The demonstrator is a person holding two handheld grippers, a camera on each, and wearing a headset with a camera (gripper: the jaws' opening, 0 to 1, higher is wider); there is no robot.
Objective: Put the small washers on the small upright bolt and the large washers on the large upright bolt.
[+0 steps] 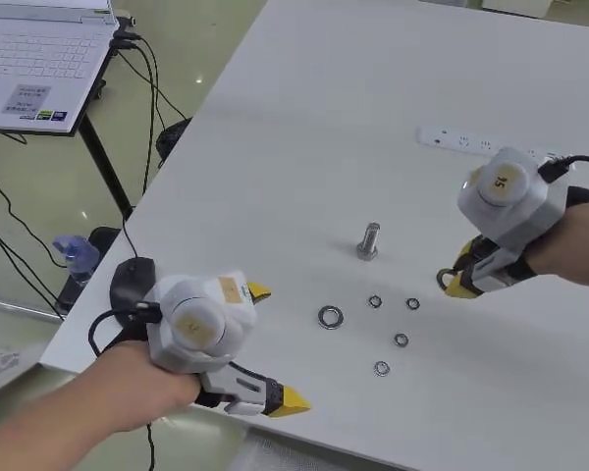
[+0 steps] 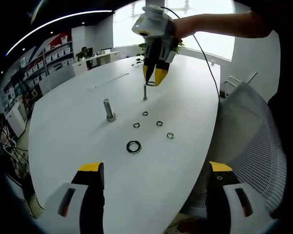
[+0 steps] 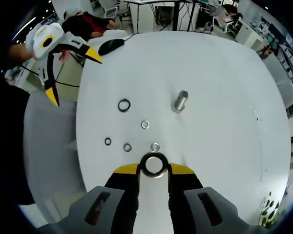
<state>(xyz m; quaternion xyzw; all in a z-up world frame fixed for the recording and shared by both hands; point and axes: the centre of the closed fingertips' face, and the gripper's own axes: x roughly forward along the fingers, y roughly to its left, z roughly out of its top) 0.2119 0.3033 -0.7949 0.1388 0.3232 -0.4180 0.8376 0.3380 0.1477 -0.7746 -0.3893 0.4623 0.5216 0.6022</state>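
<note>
The right tongs are clenched on a large washer, lower centre; left tongs released, lower left. It looks thin, stiff, slick: pinch its rim

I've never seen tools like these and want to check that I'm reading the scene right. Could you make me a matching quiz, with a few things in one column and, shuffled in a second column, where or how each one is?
Things
1. left gripper
2. right gripper
3. large bolt
4. laptop

States
A. stands upright on the white table
B. jaws wide apart, nothing between them
C. sits off the table, on a separate surface
D. jaws closed on a large washer

Pairs: 1-B, 2-D, 3-A, 4-C
</note>
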